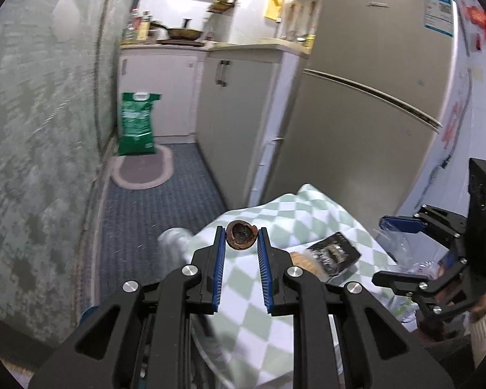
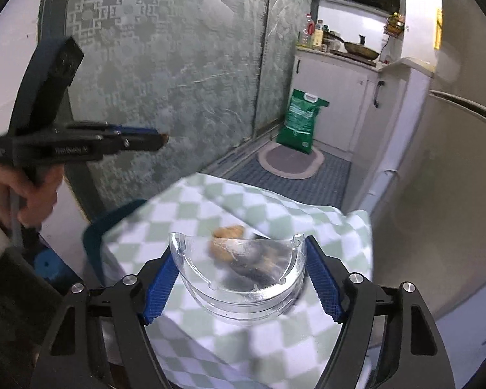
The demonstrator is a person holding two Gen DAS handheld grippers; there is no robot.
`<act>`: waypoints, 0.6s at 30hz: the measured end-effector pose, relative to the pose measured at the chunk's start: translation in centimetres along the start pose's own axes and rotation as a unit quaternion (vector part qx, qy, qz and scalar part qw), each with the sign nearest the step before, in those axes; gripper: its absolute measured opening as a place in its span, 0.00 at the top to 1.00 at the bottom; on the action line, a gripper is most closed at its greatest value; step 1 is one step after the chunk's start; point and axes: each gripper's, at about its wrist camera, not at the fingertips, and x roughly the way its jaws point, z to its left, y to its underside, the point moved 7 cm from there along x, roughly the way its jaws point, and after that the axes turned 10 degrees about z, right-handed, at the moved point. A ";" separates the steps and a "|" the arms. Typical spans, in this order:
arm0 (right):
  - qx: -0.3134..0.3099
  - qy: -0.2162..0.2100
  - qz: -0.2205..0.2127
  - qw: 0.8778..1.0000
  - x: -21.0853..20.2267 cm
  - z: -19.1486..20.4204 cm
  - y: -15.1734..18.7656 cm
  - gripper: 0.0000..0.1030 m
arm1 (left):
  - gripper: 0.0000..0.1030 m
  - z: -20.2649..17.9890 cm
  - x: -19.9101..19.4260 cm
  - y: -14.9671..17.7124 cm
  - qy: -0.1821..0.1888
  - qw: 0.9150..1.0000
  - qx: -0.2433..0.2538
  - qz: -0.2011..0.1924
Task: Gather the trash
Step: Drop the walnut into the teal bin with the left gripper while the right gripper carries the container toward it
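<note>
My left gripper (image 1: 241, 238) is shut on a brown walnut shell half (image 1: 240, 234), held above the green-and-white checked tablecloth (image 1: 243, 321). It also shows in the right wrist view (image 2: 160, 137) at the left, raised above the table. My right gripper (image 2: 241, 272) is shut on a clear plastic cup (image 2: 239, 278) over the tablecloth (image 2: 230, 343); it also shows in the left wrist view (image 1: 401, 253) at the right. A tan shell piece (image 2: 228, 231) and a dark wrapper (image 1: 335, 253) lie on the cloth.
A grey fridge (image 1: 366, 123) stands just beyond the table on the right. White cabinets (image 1: 236, 110) line the kitchen behind. A green bag (image 1: 136, 124) stands on an oval mat (image 1: 142, 170). A patterned glass partition (image 2: 165, 81) runs along the left.
</note>
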 end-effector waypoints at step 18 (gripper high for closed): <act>0.098 -0.210 -0.007 0.973 1.8 8.0 -7.8 0.25 | 0.79 10.8 -2.9 4.2 -0.093 0.991 -0.081 0.052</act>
